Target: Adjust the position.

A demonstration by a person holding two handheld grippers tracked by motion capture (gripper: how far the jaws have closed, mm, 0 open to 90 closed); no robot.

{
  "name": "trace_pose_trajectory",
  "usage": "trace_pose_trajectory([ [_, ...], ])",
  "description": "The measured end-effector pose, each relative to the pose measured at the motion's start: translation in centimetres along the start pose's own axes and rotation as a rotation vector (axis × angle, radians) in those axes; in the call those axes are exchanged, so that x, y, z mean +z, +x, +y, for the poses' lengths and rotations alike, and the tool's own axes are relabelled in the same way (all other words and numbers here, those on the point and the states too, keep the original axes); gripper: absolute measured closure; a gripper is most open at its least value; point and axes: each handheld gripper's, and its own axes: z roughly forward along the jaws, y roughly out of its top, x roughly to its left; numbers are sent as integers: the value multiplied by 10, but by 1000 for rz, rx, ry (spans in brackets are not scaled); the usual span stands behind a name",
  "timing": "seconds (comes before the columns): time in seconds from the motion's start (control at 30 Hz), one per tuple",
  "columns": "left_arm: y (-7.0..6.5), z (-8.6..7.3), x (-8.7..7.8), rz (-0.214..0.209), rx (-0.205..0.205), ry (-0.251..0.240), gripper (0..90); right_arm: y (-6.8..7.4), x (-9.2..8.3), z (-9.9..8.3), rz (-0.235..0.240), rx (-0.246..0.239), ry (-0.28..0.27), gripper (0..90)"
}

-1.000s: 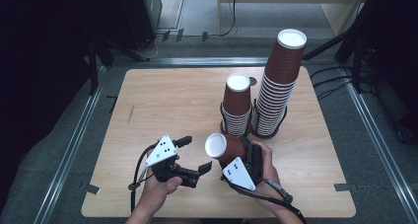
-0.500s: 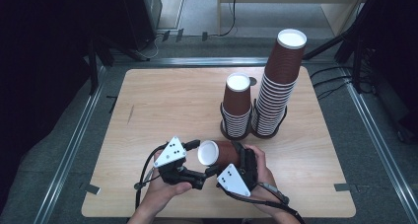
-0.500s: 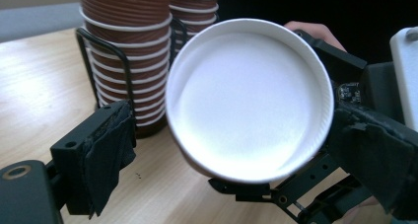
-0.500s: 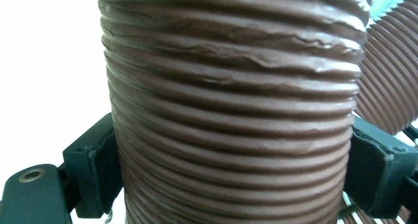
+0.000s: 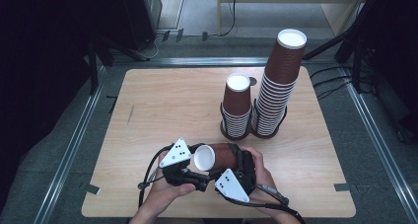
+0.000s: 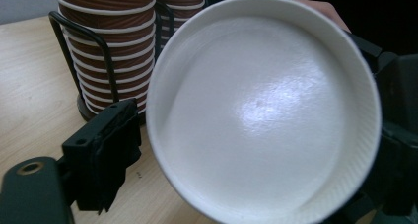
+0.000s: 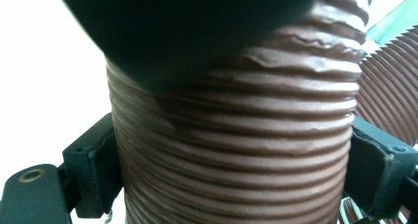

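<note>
The brown paper cup (image 5: 222, 156) lies on its side in the air, in front of the short cup stack (image 5: 237, 105) and nearer to the person than that stack. Its white open mouth looks toward the left tongs (image 5: 199, 177). The right tongs (image 5: 241, 160) hold the cup around its ribbed wall; in the right gripper view both black pads press on the brown wall (image 7: 236, 135), one on each side.

The left tongs have just been closing. In the left gripper view the white mouth of the cup (image 6: 263, 110) stands between the two jaws, but the left pad (image 6: 111, 145) is apart from the rim, so these tongs are half closed and grip nothing yet.

I judge that the step in hand is a passing of the cup from the right tongs to the left ones, or a pulling apart of nested cups; which of the two I cannot tell. The next move calls for the left jaws to close gently on the rim, because the thin paper can bend. After that the right tongs can let go of the wall.

Beside the short stack, on its right, the tall cup stack (image 5: 281, 81) rises in the black wire holder (image 5: 256, 132) on the bench (image 5: 162, 100).
</note>
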Motion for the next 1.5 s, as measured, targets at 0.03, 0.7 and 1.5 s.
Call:
trace_pose_trajectory([
  [0.03,0,0,0,-5,-4,2,136,0,0,0,-1,5,-4,111],
  [0.7,2,1,-2,-11,-17,4,156,1,-1,-1,-6,-16,-8,110],
  [1.5,4,3,-9,-22,9,-34,222,-3,0,-1,-3,14,-2,75],
])
